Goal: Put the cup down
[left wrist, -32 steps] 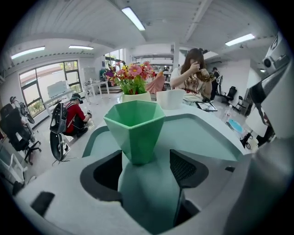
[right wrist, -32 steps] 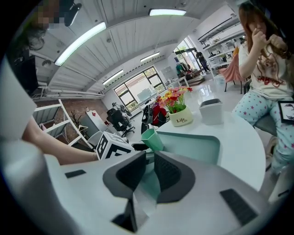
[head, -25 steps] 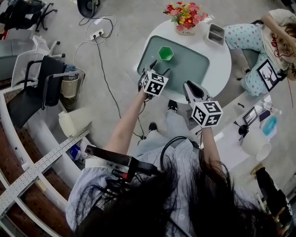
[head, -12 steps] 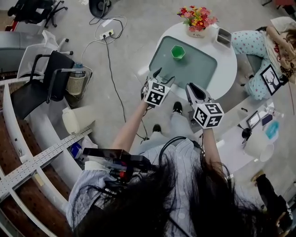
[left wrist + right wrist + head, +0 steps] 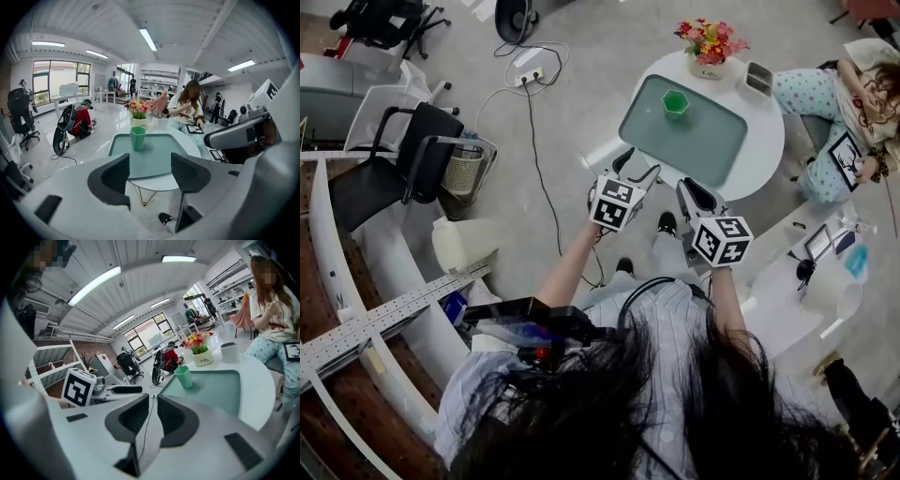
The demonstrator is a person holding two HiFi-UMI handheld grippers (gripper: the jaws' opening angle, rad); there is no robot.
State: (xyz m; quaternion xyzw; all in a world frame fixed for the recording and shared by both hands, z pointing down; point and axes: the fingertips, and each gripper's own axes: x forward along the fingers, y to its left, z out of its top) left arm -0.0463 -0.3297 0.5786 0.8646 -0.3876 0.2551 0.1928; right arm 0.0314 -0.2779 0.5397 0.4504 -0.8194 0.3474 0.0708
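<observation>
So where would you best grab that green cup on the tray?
Probably its upper wall, pinching two opposite flat faces, coming level from the near side. The green cup stands upright, alone on the tray, with flowers behind it.

The left gripper [image 5: 637,166] has drawn back off the tray [image 5: 717,155] — the cup [image 5: 675,102] now stands well ahead of it. Its empty jaws are closing.

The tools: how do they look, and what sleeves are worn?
The left tool and right tool are light grey with black pads, each with a white cube bearing black square markers. The sleeves: pale, striped. The left jaws are closing, empty.
</observation>
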